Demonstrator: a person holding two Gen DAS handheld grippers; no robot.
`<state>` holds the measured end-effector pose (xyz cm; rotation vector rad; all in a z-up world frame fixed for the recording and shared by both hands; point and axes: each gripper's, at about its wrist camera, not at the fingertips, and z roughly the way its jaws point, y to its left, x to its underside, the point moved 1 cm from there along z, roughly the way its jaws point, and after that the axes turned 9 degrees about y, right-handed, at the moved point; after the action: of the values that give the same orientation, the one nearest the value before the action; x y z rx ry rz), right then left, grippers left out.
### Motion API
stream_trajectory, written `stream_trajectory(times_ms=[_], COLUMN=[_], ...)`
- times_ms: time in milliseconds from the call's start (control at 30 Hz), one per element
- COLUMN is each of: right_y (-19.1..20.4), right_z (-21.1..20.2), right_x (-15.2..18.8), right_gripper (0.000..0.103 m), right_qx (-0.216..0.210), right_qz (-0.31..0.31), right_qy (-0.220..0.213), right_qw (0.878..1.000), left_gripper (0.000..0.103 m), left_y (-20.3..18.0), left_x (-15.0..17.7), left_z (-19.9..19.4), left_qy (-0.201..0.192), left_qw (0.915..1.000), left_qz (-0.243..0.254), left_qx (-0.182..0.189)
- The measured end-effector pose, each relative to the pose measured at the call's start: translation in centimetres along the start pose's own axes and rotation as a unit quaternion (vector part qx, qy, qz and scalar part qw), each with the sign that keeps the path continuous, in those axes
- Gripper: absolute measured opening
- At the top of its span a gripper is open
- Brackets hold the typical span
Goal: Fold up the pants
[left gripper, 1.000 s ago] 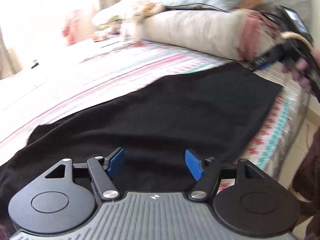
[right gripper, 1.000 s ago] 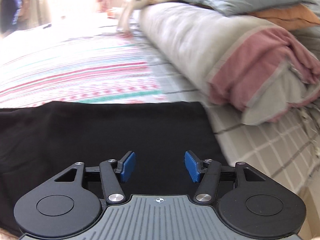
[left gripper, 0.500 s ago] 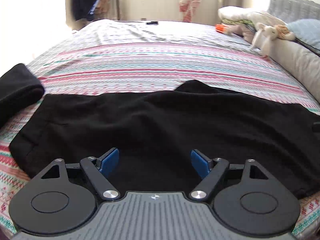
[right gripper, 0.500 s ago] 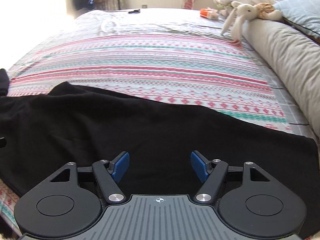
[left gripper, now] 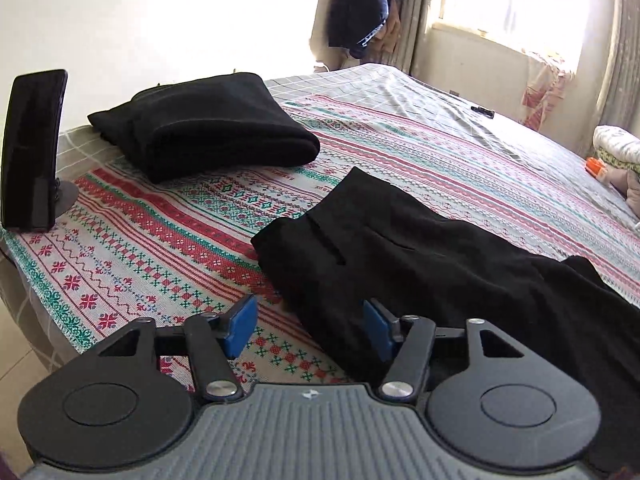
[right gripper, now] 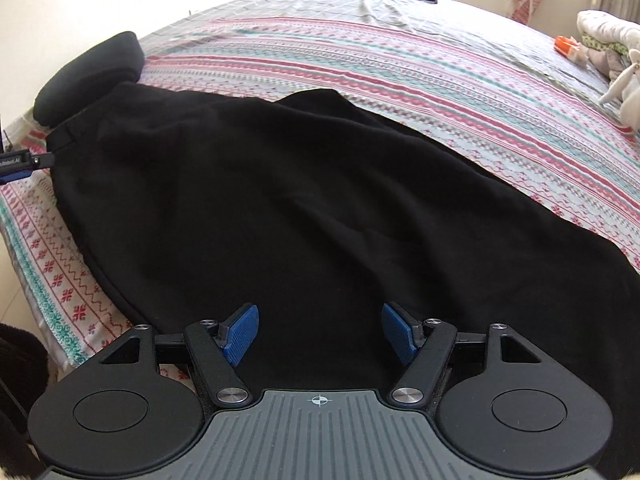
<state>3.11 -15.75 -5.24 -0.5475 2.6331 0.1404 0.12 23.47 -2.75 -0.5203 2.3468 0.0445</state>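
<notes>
Left tongs (left gripper: 310,330) closing (nothing gripped) — right tongs (right gripper: 319,334) spread, empty — over black pants (right gripper: 280,208).

a wide bed (left gripper: 400,128) fills the room, covered by a sheet with red, green and white patterned stripes. beyond the bed's far edge stands a bright, overexposed window (left gripper: 516,0) with curtains (left gripper: 616,52) beside it. left of the window, dark clothes (left gripper: 356,4) hang against a pale wall (left gripper: 160,16). light floor tiles (left gripper: 16,352) show below the bed's near-left corner.
</notes>
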Motion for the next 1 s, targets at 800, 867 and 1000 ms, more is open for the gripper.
stream_trajectory(times_ms=[800,867,1000], right_y=[0.6,0.7,0.9], right_z=[1.5,1.6,2.0], right_x=[-1.9,-1.9,-1.9], right_gripper=[0.069,0.069,0.069], right_qx=[-0.014,-0.013,-0.014], right_qz=[0.027,0.025,0.023], right_qy=[0.015,0.017,0.02], right_qw=[0.999,0.999,0.999], left_gripper=[0.059,0.058,0.035], left_y=[2.9,2.5,2.0], left_x=[-2.1,-2.1,-2.0], left_z=[1.7,2.2,2.5], left_qy=[0.008,0.007,-0.017], left_qw=[0.9946,0.9959,0.9975], left_qz=[-0.088,-0.081,-0.062], left_qx=[0.055,0.04,0.028])
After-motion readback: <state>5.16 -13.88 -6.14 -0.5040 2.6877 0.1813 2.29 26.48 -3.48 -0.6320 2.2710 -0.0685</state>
